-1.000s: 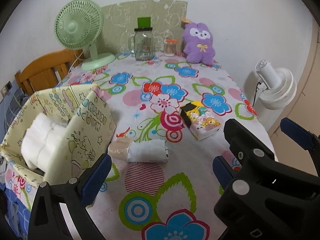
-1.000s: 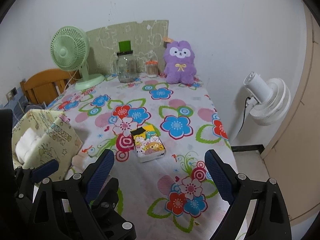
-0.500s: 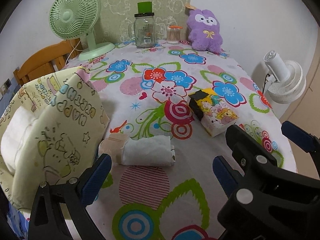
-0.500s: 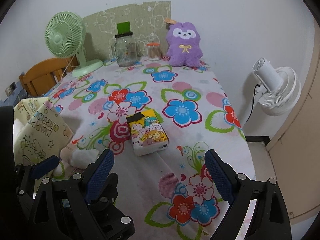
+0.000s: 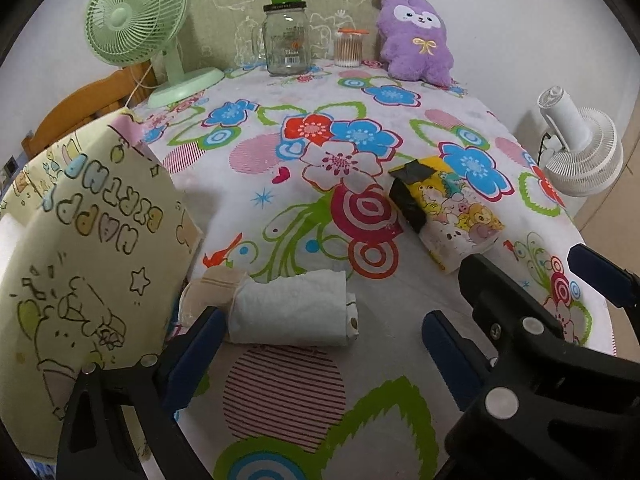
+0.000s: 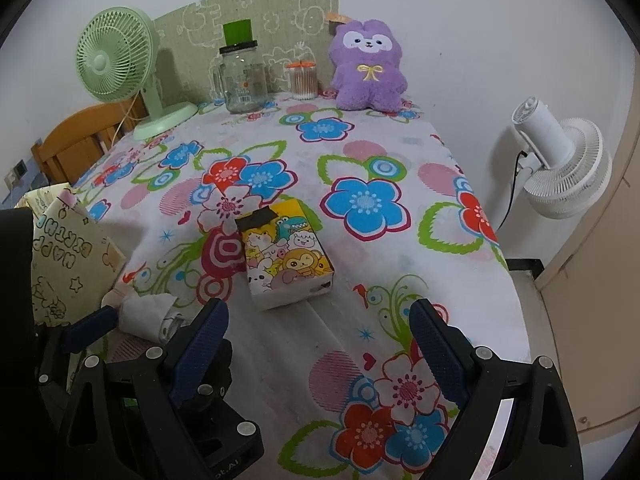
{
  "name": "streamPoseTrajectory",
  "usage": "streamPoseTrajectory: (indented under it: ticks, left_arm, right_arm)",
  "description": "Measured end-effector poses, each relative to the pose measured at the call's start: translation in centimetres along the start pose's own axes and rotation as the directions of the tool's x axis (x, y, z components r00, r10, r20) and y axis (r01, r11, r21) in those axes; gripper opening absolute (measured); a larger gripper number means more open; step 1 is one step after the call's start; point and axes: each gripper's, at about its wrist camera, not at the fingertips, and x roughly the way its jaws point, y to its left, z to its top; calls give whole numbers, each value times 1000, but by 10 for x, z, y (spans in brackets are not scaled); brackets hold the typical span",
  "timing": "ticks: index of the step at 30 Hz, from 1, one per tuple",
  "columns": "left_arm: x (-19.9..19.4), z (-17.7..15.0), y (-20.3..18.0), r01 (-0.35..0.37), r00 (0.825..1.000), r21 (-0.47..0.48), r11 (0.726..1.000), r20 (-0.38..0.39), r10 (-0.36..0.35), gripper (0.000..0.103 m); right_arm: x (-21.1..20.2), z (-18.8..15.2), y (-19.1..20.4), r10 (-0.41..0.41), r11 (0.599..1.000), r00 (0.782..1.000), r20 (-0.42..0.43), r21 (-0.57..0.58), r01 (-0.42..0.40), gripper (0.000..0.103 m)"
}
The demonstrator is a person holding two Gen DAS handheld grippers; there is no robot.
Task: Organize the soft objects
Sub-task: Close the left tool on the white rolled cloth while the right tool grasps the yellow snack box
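A rolled white cloth (image 5: 294, 309) lies on the flowered tablecloth with a beige roll (image 5: 208, 294) at its left end; both also show in the right wrist view (image 6: 146, 314). My left gripper (image 5: 320, 354) is open, low over the table, just in front of the white roll. A yellow "Happy Birthday" fabric bin (image 5: 80, 248) stands at the left. A cartoon tissue pack (image 6: 286, 258) lies mid-table; it also shows in the left wrist view (image 5: 448, 216). My right gripper (image 6: 318, 350) is open and empty in front of the pack.
At the far edge stand a green desk fan (image 5: 138, 24), a glass jar with a green lid (image 5: 286, 42), a cotton swab holder (image 5: 347, 48) and a purple plush (image 5: 416, 38). A white fan (image 6: 560, 160) stands off the table's right side. A wooden chair (image 6: 76, 140) is behind left.
Both grippers have moved forward and lower over the table. The rolled cloths and tissue pack loom larger. The white items inside the bin have dropped out of my view.
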Motion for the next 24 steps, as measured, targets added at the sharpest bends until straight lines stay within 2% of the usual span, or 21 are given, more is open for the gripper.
streamPoseTrajectory:
  ticks: [9, 12, 14, 17, 24]
  left_arm:
    - [2, 0, 3, 7, 1000, -16, 1000, 14, -7, 93]
    - [0, 0, 4, 10, 1000, -15, 1000, 21, -10, 83]
    - [-2, 0, 4, 13, 1000, -13, 1000, 28, -13, 70]
    - [-3, 1, 3, 23, 999, -8, 1000, 27, -22, 59]
    - [-4, 2, 4, 26, 999, -10, 1000, 28, -25, 53]
  right_arm:
    - [6, 2, 2, 13, 1000, 1000, -10, 3, -13, 94]
    - [5, 1, 2, 17, 1000, 1000, -7, 7, -17, 94]
    - [3, 2, 3, 20, 1000, 1000, -3, 8, -19, 94]
    - [1, 2, 3, 19, 1000, 1000, 1, 11, -19, 94]
    - [-2, 3, 4, 19, 1000, 1000, 10, 22, -19, 94]
